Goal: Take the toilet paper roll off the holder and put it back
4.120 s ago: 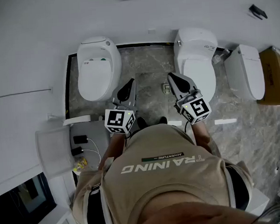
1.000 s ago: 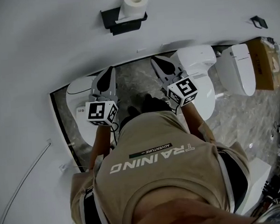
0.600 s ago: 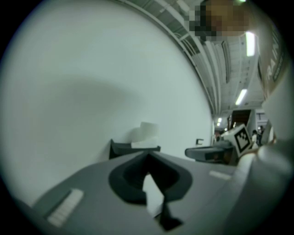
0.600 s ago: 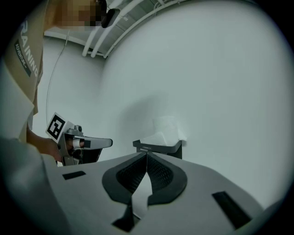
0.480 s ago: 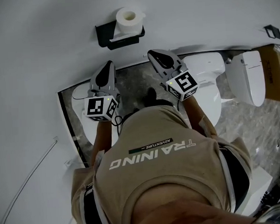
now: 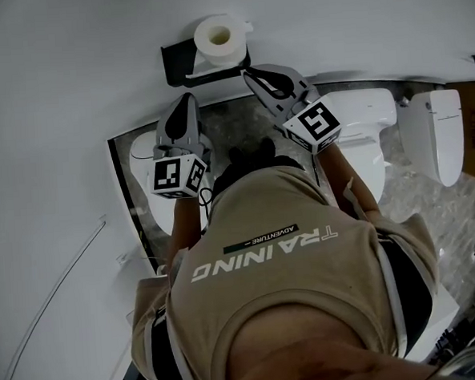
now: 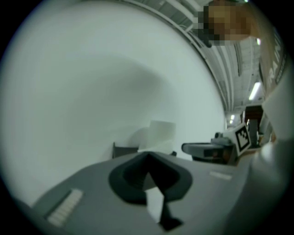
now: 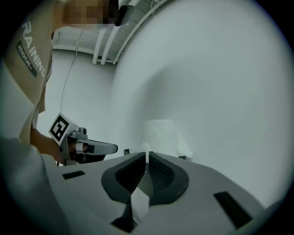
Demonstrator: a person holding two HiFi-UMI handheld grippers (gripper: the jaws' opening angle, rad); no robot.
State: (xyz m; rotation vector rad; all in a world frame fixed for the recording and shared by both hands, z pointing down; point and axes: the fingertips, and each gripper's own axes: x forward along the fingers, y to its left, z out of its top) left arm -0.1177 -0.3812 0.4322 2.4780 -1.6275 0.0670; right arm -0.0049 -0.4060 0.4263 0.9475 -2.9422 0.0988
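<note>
A white toilet paper roll (image 6: 220, 38) stands upright on a black wall holder (image 6: 183, 61). My right gripper (image 6: 250, 73) is shut and empty, its tip just below and right of the roll. My left gripper (image 6: 186, 104) is also shut and empty, lower and to the left of the holder. In the left gripper view the roll (image 7: 158, 135) and holder (image 7: 125, 150) lie ahead past the shut jaws, with the right gripper (image 7: 206, 149) beside them. The right gripper view shows the roll (image 8: 161, 135) straight ahead and the left gripper (image 8: 92, 148) at its left.
A white wall (image 6: 72, 115) carries the holder. Below it stand a toilet (image 6: 143, 163) at the left, another toilet (image 6: 362, 125) at the right and a third (image 6: 443, 132) further right, on a marbled floor (image 6: 225, 122). A thin cable (image 6: 51, 293) runs along the wall.
Both grippers have risen toward the wall holder, and the roll now sits closer to them. The right gripper's tip has come up next to the roll. Both stay shut.
</note>
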